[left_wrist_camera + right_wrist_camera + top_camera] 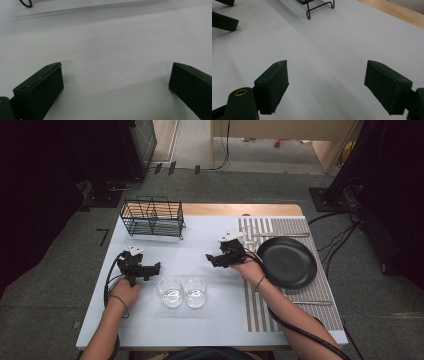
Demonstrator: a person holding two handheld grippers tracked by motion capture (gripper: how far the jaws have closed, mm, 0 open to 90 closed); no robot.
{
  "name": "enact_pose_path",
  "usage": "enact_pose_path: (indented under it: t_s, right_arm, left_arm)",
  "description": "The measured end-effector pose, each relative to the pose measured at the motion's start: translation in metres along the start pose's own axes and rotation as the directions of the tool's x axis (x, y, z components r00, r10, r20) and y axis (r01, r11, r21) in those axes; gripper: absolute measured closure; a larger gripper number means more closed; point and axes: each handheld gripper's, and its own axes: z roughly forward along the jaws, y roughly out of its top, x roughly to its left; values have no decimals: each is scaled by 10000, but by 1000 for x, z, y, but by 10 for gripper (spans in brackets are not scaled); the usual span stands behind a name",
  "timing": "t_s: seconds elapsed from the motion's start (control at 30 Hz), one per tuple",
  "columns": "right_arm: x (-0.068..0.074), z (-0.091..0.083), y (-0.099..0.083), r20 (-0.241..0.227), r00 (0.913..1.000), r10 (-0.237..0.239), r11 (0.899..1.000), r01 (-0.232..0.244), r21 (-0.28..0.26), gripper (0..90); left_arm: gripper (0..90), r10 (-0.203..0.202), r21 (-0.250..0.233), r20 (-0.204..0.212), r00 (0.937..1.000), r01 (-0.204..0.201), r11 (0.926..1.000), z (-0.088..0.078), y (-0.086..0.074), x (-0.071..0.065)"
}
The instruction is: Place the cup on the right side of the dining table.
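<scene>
With nothing between their released jaws, both grippers just behind two glasses.

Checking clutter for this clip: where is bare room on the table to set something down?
Free: the white table between the wire rack and the two glasses, and the front strip below the glasses. Crowded: the striped mat, mostly under the black plate.

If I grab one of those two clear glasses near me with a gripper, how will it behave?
The nearer-left glass looks smooth and clear, so it is probably slippery between hard jaws and breakable if squeezed. It stands upright and looks squat and wide, so a push would likely slide it, not tip it. It stands right beside the other glass, so they may knock.
</scene>
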Motion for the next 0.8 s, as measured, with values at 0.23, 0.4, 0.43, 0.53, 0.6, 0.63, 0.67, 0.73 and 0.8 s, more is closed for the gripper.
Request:
enact_pose_path:
  t_s: [0.23, 0.4, 0.43, 0.53, 0.6, 0.63, 0.67, 0.73, 0.8]
  right_arm:
    - [2, 6, -4, -210, 9997, -100, 9999, 103, 124, 200]
    - [6, 10, -7, -344, 9991, -256, 9994, 264, 233, 200]
    - [7, 11, -7, -393, 9986, -349, 9991, 359, 235, 201]
    - [9, 13, -9, -509, 9975, -483, 9983, 498, 295, 203]
    - [10, 15, -11, -529, 9969, -579, 9976, 597, 346, 205]
    - [11, 16, -11, -559, 9965, -619, 9973, 640, 371, 206]
    - [11, 17, -12, -582, 9962, -648, 9970, 672, 393, 206]
    - [13, 18, -13, -591, 9960, -663, 9964, 692, 483, 207]
    - [14, 19, -14, -653, 9950, -755, 9958, 787, 466, 208]
  left_arm:
    - [0, 1, 0, -3, 10000, -1, 10000, 0, 0, 0]
    - [0, -1, -2, -4, 10000, 1, 10000, 0, 0, 0]
    - [0, -1, -2, -2, 10000, 1, 10000, 0, 0, 0]
    - [0, 2, -2, -2, 10000, -2, 10000, 0, 0, 0]
    - [0, 4, -1, -4, 10000, -4, 10000, 0, 0, 0]
    - [0, 4, -1, -4, 10000, -4, 10000, 0, 0, 0]
    - [0, 4, -2, -5, 10000, -4, 10000, 0, 0, 0]
    - [0, 1, -2, -3, 10000, -1, 10000, 0, 0, 0]
    - [0, 5, -1, -2, 10000, -5, 10000, 0, 0, 0]
